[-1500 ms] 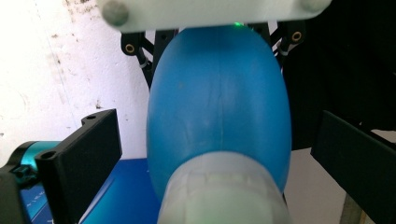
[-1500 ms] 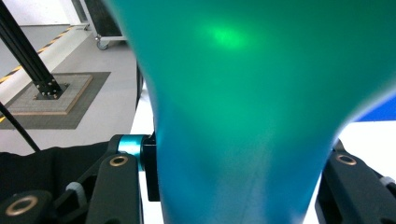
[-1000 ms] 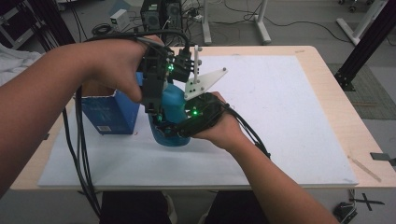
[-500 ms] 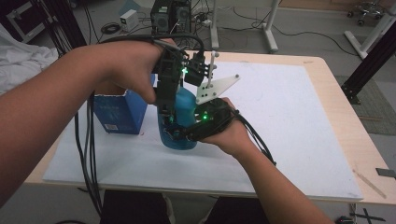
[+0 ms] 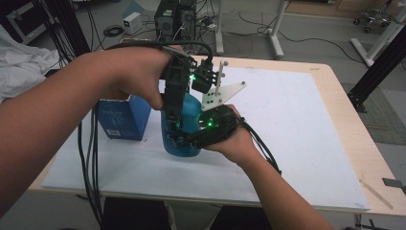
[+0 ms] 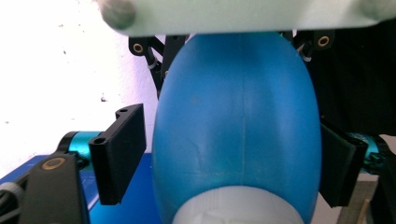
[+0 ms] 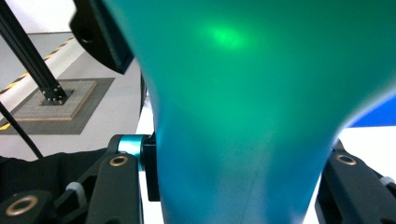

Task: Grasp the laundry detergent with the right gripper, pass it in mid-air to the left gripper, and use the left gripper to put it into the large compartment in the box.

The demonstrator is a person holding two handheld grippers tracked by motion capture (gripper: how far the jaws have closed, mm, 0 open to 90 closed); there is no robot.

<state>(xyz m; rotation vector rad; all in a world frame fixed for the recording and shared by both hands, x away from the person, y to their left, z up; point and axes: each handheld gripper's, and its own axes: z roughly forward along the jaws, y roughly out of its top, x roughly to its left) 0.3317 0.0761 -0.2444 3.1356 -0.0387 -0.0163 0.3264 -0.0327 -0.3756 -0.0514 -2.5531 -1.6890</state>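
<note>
With the right gripper clamped on the bottle, the left fingers (just closing, one not yet touching) should pinch its top squarely.

The blue bottle is standing upright on the white mat, its smooth rounded plastic body narrowing toward a waist lower down and a pale ribbed cap showing at its top. It is sitting between the jaws of the left gripper near its upper part, while the right gripper is clamping its narrower lower body from the side.
</note>
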